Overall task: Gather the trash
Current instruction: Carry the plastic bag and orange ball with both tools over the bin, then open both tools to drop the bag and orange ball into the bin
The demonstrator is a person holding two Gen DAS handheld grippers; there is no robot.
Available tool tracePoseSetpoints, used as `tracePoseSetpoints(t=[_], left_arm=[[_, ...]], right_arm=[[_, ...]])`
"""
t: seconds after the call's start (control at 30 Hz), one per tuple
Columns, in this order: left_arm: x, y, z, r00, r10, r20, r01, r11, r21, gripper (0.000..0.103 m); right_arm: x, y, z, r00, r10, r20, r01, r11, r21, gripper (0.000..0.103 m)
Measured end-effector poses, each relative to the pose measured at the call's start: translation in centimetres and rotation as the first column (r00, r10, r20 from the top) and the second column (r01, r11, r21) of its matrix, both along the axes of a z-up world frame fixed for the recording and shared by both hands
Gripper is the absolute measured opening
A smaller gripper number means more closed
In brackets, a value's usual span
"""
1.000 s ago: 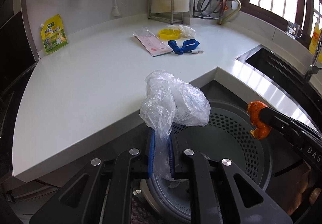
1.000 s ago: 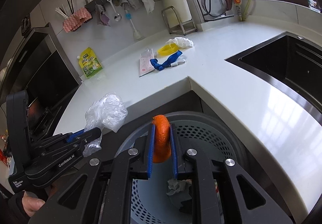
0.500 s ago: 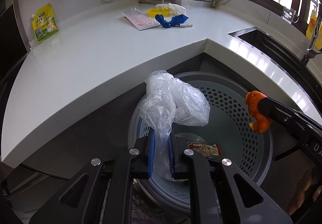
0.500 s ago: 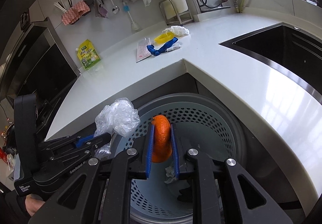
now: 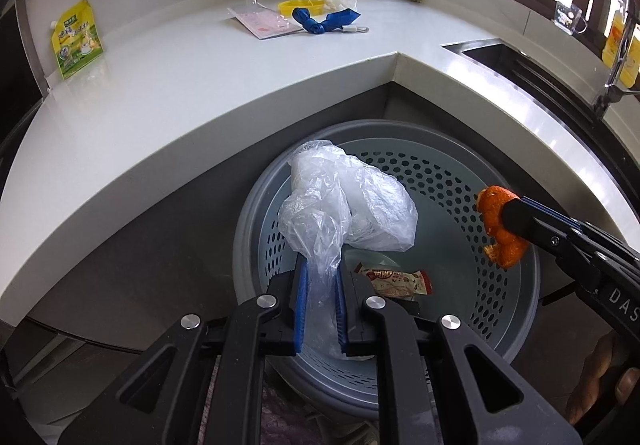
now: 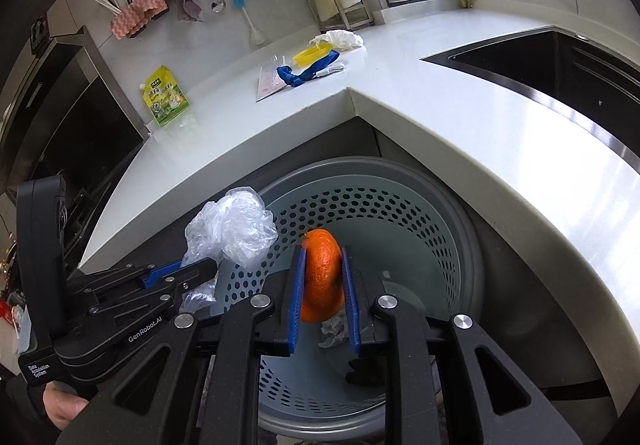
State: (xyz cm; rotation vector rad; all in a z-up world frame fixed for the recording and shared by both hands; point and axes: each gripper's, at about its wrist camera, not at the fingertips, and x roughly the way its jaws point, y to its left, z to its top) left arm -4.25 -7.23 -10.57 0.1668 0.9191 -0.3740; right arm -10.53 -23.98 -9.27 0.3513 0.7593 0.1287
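A crumpled clear plastic bag (image 5: 348, 209) is pinched between the blue pads of the left gripper (image 5: 320, 285), whose jaws are nearly closed on its twisted neck. An orange peel (image 6: 322, 277) sits between the pads of the right gripper (image 6: 323, 285); its jaws have just been opening a little, and the peel is seen touching the pads on both sides. Both pieces of trash are held over the mouth of a grey perforated bin (image 5: 452, 181), tucked under the inner corner of a white counter (image 5: 168, 105). A red snack wrapper (image 5: 396, 279) and a scrap of crumpled paper (image 6: 334, 331) lie at the bottom of the bin. Further back on the counter, a blue strap (image 5: 324, 21), a yellow lid (image 5: 302, 6) and a pink packet (image 5: 266, 23) are grouped together, and a green pouch (image 5: 76, 39) is propped against the wall
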Motion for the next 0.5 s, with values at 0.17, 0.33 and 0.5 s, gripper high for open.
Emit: tracePoseSetpoints(t=[0.17, 0.33, 0.5], left_arm=[[0.01, -0.06, -0.28, 1.000, -0.004, -0.008, 0.004, 1.000, -0.003, 0.013], [0.32, -0.05, -0.53, 1.000, -0.002, -0.019, 0.002, 1.000, -0.001, 0.014], [0.26, -0.24, -0.83, 1.000, -0.013, -0.029, 0.013, 1.000, 0.004, 0.014]], right_arm=[[0.25, 0.50, -0.43, 1.000, 0.009, -0.016, -0.009, 1.000, -0.012, 0.019], [0.34, 0.57, -0.57, 1.000, 0.010, -0.020, -0.010, 1.000, -0.015, 0.020], [0.49, 0.63, -1.08, 0.999, 0.008, -0.036, -0.008, 1.000, -0.010, 0.020]])
